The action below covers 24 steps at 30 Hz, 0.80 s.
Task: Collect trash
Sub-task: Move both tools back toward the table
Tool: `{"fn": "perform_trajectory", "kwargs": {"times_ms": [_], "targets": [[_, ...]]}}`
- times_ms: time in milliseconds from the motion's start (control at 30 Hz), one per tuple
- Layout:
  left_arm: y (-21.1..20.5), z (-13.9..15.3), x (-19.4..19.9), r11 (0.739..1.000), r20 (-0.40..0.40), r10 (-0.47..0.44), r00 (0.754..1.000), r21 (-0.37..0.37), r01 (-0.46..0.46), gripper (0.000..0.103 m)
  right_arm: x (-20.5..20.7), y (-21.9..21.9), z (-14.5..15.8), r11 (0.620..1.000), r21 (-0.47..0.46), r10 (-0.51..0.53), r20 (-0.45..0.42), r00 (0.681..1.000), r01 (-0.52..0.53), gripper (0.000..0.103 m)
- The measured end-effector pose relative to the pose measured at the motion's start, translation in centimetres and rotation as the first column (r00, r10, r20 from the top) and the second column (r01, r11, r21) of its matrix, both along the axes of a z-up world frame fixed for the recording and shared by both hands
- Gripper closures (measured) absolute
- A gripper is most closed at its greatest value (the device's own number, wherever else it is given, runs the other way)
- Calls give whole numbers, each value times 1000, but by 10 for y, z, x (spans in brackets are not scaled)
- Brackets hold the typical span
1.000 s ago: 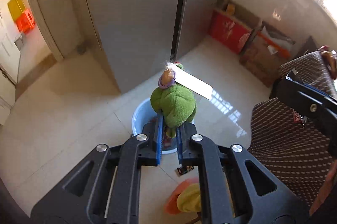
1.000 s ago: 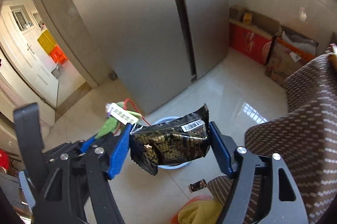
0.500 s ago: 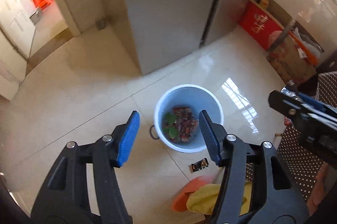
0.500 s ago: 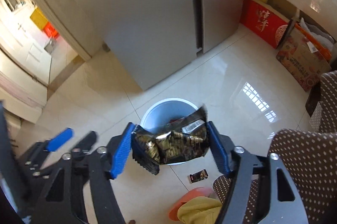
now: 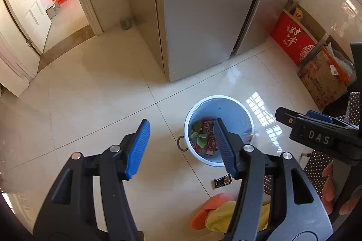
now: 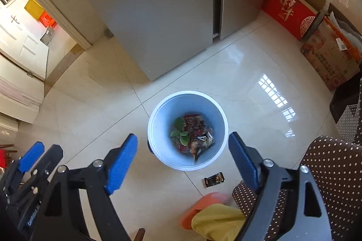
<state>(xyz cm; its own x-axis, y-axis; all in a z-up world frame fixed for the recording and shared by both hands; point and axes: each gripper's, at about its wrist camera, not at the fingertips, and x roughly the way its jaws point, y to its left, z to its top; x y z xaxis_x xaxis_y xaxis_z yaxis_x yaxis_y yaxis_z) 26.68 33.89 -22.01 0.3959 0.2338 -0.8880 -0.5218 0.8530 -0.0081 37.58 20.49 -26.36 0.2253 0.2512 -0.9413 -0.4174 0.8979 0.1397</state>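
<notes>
Both claws stand apart and grip nothing: the left black gripper with blue ribbed pads [image 5: 182, 147] and the right black gripper with blue ribbed pads [image 6: 182, 159] each hang high above the floor, jaws wide, looking down. Behind stands the tall grey two-door refrigerator [image 6: 163, 3], and on the cream glossy tile floor [image 6: 95, 109] in front of it sits the round light blue plastic bin [image 6: 158, 114]. In the right wrist view the bin lies between the two open pads; in the left wrist view it is partly behind the right-hand pad. Inside the bin, at the bottom, is the trash: a green soft piece with leaf-like lobes [image 6: 179, 133] on the left, touching red printed snack wrappers [image 6: 194, 123], and a crumpled dark shiny snack bag [image 6: 203, 141] lying on their right side. At the wall stand a red printed cardboard box [image 6: 287, 8] and a brown cardboard box [image 6: 328, 55]. Near the bin, on the floor and apart from it, lies one small black snack wrapper [image 6: 214, 179]. Just beside this wrapper is an orange plastic stool with a yellow cloth on it [image 6: 210, 213].
</notes>
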Motion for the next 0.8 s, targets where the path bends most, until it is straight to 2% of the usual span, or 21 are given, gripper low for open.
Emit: {"fn": "perform_trajectory", "kwargs": {"times_ms": [200, 333, 567, 667, 800], "targets": [[-12, 8, 1, 999, -9, -12, 1000, 37, 12, 45, -7, -17, 6, 1000, 1, 4, 19, 1000, -4, 22], [-24, 24, -2, 998, 21, -34, 999, 47, 33, 45, -16, -37, 22, 1000, 19, -5, 44, 999, 4, 22], [-63, 67, -13, 993, 103, -91, 991, 85, 82, 45, -42, -89, 84, 988, 139, -79, 135, 988, 60, 22], [-88, 91, -18, 988, 150, -129, 980, 105, 114, 45, -54, -112, 107, 977, 206, -83, 140, 987, 53, 22], [-124, 119, -26, 977, 200, -184, 962, 148, 156, 44, -75, -151, 142, 963, 265, -106, 193, 975, 52, 22]]}}
